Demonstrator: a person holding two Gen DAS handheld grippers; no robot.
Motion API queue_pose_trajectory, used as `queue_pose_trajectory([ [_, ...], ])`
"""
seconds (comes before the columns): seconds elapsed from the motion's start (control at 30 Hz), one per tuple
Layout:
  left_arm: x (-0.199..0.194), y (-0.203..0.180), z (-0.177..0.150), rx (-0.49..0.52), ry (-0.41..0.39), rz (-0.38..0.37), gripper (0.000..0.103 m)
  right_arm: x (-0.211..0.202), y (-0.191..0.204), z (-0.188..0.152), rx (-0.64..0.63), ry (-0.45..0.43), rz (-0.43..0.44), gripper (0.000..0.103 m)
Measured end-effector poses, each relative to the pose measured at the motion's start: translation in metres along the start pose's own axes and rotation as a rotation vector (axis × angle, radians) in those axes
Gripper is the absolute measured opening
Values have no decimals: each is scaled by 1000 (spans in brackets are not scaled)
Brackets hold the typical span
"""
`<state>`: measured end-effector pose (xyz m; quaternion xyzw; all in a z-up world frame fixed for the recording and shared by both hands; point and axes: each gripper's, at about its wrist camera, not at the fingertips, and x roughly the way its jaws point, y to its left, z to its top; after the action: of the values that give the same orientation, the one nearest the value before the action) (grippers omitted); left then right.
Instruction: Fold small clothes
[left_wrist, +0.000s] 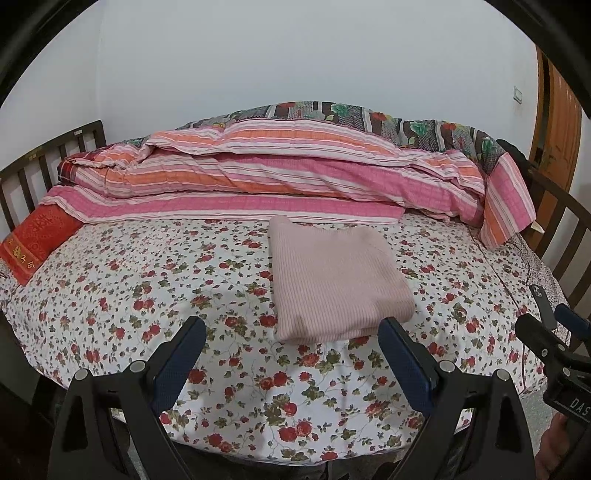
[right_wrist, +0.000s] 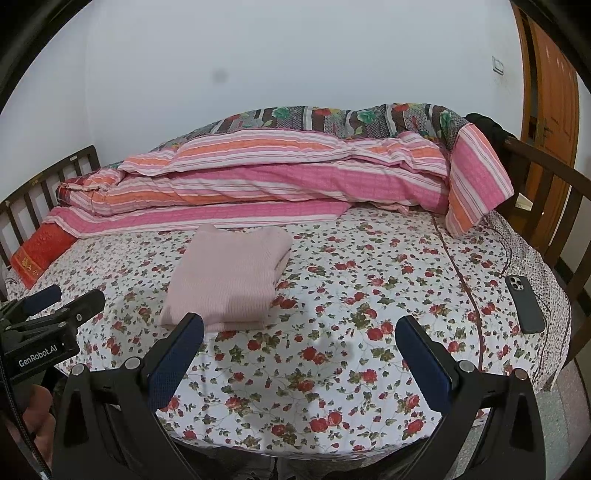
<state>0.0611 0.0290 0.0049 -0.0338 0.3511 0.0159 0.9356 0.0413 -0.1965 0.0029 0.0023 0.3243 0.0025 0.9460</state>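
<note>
A pale pink ribbed knit garment (left_wrist: 338, 278) lies folded into a neat rectangle on the floral bedsheet (left_wrist: 147, 280). In the right wrist view the same folded garment (right_wrist: 229, 277) sits left of centre. My left gripper (left_wrist: 293, 328) is open, held above the sheet just short of the garment's near edge, with nothing between its fingers. My right gripper (right_wrist: 301, 326) is open too, to the right of the garment's near corner, and holds nothing. Each gripper shows at the edge of the other's view: the right one (left_wrist: 550, 328), the left one (right_wrist: 66, 299).
A pink and orange striped quilt (left_wrist: 258, 173) is piled along the back of the bed. A red pillow (left_wrist: 33, 243) lies at the left. A dark phone (right_wrist: 524, 302) with a cable rests near the right edge. Wooden rails (right_wrist: 546, 192) bound both ends; a door (right_wrist: 550, 110) stands right.
</note>
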Motion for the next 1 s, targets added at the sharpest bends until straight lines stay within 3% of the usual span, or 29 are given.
queue_pose_trajectory([
  [1.0, -2, 5, -1, 4, -3, 2, 95, 0, -2, 1, 2, -2, 5, 102],
])
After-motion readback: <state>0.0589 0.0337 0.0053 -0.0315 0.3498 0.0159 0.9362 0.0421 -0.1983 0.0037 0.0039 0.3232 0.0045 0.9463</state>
